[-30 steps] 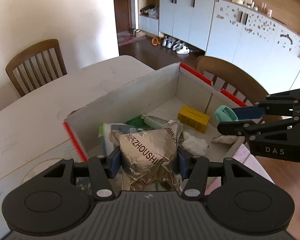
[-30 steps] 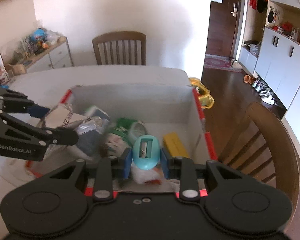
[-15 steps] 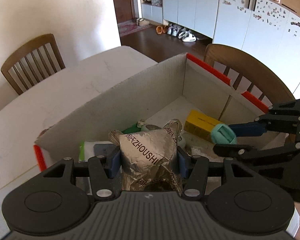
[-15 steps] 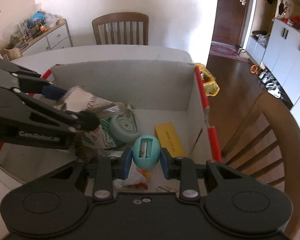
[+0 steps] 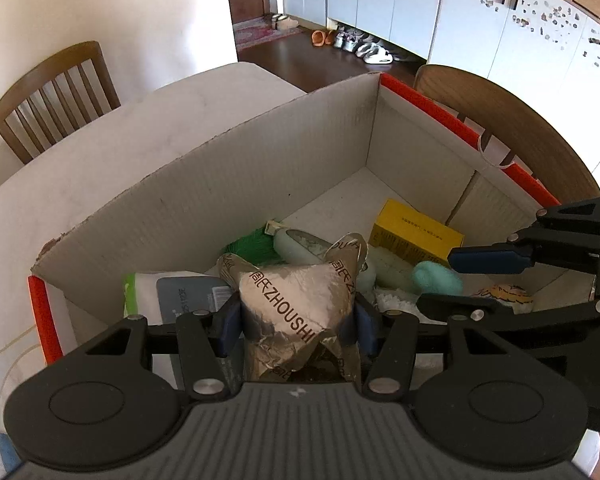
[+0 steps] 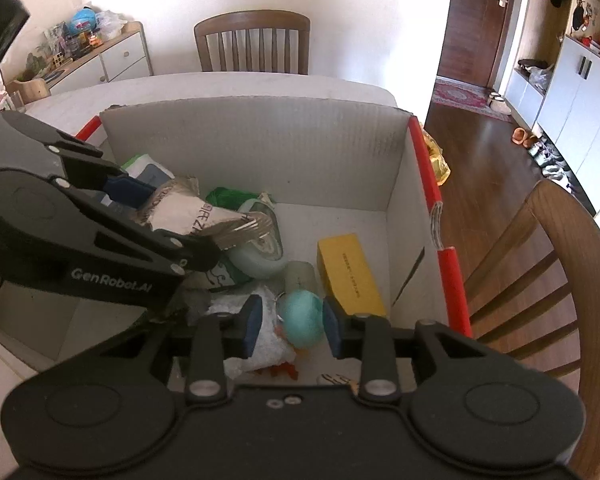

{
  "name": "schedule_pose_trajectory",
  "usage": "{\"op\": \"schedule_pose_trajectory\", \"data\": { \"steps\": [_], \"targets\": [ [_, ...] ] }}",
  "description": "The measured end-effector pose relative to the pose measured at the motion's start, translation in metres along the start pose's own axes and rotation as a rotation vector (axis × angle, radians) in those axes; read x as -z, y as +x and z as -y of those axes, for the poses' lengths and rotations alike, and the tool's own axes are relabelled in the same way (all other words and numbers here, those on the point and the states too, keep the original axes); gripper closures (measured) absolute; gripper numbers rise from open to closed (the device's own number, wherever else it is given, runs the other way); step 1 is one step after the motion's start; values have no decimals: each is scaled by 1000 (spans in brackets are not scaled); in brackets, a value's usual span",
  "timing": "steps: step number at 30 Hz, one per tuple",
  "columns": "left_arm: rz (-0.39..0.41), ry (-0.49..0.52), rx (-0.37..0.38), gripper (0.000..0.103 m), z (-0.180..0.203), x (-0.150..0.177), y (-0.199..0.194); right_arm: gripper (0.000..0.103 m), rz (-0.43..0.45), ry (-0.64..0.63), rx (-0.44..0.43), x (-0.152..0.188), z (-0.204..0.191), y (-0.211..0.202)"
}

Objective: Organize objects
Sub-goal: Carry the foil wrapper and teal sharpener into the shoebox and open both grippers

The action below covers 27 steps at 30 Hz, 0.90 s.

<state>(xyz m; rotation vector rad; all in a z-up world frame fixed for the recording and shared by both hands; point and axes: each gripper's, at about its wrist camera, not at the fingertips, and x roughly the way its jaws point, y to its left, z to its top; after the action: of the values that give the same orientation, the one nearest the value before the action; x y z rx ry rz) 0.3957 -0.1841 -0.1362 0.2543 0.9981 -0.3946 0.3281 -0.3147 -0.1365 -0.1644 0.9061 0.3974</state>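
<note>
Left wrist view: the left gripper (image 5: 296, 320) clamps a crinkled foil packet (image 5: 300, 312) above the near end of the cardboard box (image 5: 260, 168) (red-edged, on a table).

Right wrist view: the right gripper (image 6: 288, 326), jaws just opening, stands loose around a teal sharpener (image 6: 302, 318) low inside the box, beside a yellow carton (image 6: 350, 276).
</note>
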Motion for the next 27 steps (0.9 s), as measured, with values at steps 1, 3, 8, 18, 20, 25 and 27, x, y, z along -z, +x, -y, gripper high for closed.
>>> {"op": "schedule_pose_trajectory", "data": {
  "steps": [1,3,8,18,20,25,27],
  "targets": [
    [-4,-5,3,47,-1,0,1,69,3,-3,-1,0,0,-1],
    [-8,-14,6,47,-1,0,1,65,7,-9,-6,-1,-1,-5],
    [7,-41,11,39,-3,2,-7,61,21,-8,-10,2,-3,-16],
    [88,-64,43,32,-10,10,-42,58,72,50,2,4,-11,-44],
    [109,-62,49,31,-12,13,-52,58,85,71,1,4,-13,-51],
    [164,-69,73,27,-20,23,-78,54,127,111,8,6,-22,-68],
    [180,-69,82,26,-23,27,-88,46,146,126,8,7,-27,-76]
  ]
}}
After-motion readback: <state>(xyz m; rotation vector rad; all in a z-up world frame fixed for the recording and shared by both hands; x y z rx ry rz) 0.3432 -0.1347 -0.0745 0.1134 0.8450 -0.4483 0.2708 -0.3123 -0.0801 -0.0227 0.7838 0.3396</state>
